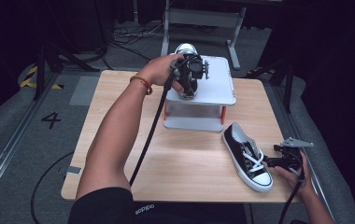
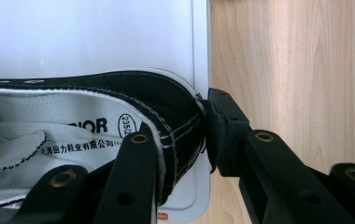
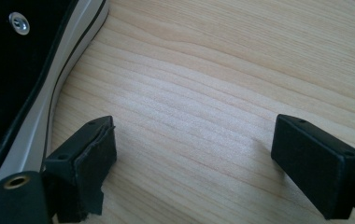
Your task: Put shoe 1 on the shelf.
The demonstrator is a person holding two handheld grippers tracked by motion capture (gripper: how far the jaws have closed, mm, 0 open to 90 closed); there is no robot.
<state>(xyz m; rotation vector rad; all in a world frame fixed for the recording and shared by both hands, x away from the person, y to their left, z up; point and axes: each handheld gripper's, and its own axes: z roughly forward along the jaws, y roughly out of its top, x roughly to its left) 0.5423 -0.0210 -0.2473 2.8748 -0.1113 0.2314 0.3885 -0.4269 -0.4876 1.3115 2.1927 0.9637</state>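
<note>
A black canvas sneaker [image 1: 185, 48] with white laces lies on a white raised platform [image 1: 218, 84] at the far side of the wooden table [image 1: 185, 154]. My left gripper [image 1: 188, 89] is shut on its heel. In the left gripper view one jaw is inside the sneaker [image 2: 166, 100] and the other presses the outside of the heel, so the left gripper [image 2: 180, 133] pinches the heel wall. The matching second sneaker [image 1: 248, 156] lies on the table at the near right. My right gripper [image 1: 271, 162] rests just right of it, open. The right gripper [image 3: 194, 158] has bare wood between its jaws, beside the sneaker's sole [image 3: 49, 88].
The platform stands on orange legs [image 1: 223, 115] with a lower shelf beneath. A black cable [image 1: 147, 135] trails from the left gripper across the table. Bare wood [image 2: 297, 60] lies beside the platform's edge. A metal frame [image 1: 203, 18] stands on the floor behind the table.
</note>
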